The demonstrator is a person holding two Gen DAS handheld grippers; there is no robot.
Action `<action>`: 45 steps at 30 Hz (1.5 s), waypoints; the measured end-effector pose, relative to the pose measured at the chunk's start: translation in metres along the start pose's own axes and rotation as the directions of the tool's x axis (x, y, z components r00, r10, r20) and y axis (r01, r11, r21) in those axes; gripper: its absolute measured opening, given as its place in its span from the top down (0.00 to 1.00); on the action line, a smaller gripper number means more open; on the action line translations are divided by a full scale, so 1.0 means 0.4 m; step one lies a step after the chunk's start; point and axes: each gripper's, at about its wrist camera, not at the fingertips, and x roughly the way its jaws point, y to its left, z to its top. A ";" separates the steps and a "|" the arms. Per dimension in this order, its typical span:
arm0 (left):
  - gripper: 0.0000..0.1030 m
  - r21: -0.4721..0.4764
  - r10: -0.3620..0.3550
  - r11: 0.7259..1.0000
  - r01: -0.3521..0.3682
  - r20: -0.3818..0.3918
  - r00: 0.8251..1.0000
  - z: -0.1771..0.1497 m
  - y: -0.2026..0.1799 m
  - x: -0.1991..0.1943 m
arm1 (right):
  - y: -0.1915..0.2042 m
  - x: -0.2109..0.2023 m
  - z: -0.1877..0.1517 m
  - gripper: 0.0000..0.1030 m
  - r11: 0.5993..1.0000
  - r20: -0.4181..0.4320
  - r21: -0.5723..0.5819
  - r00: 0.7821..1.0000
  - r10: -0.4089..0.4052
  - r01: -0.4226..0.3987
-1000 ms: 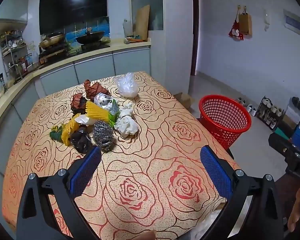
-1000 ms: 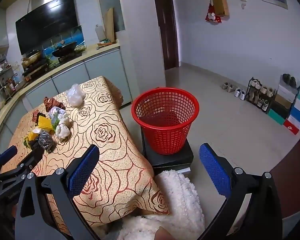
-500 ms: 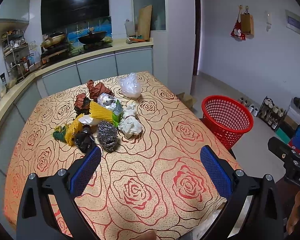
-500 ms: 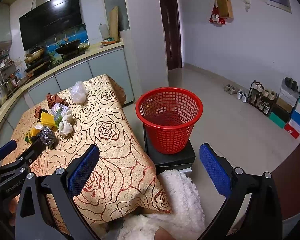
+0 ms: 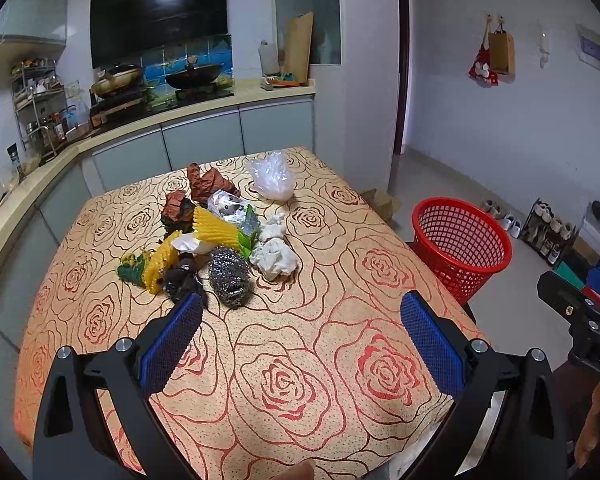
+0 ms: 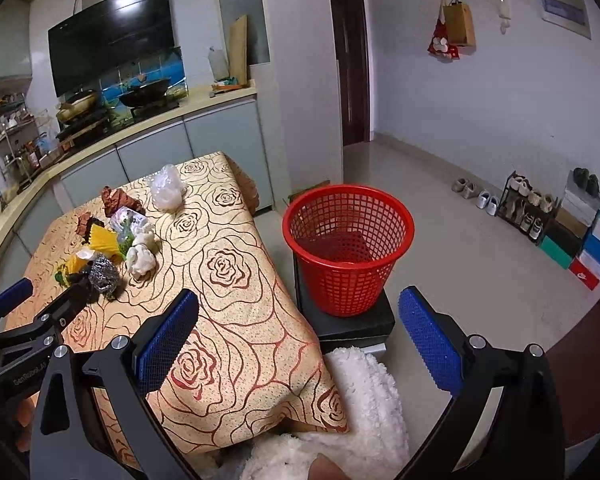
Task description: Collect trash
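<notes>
Our left gripper (image 5: 300, 336) is built of matte black struts with triangular cut-outs, each finger (image 5: 171, 344) faced with a long blue pad of fine mesh texture. Round silver screws sit in pairs at the finger joints. Our right gripper (image 6: 298, 336) is made alike, with the same blue pads and silver screws. White lettering runs along a black bar of each (we can only partly read it). A little bare skin shows at the lower edge of both views.
</notes>
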 end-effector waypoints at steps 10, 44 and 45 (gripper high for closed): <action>0.07 -0.007 0.003 1.000 -0.003 0.056 0.998 0.008 0.002 -0.036 | 0.005 -0.025 0.004 0.05 1.000 0.049 -0.005 0.999 0.012 -0.012; 0.07 0.005 -0.010 1.000 0.009 0.047 0.999 0.003 -0.009 -0.029 | 0.004 -0.039 0.001 0.05 1.000 0.076 0.005 0.997 0.014 -0.015; 0.07 0.005 -0.010 1.000 0.010 0.047 0.999 0.004 -0.009 -0.028 | 0.005 -0.040 0.000 0.05 1.000 0.076 0.007 0.997 0.013 -0.013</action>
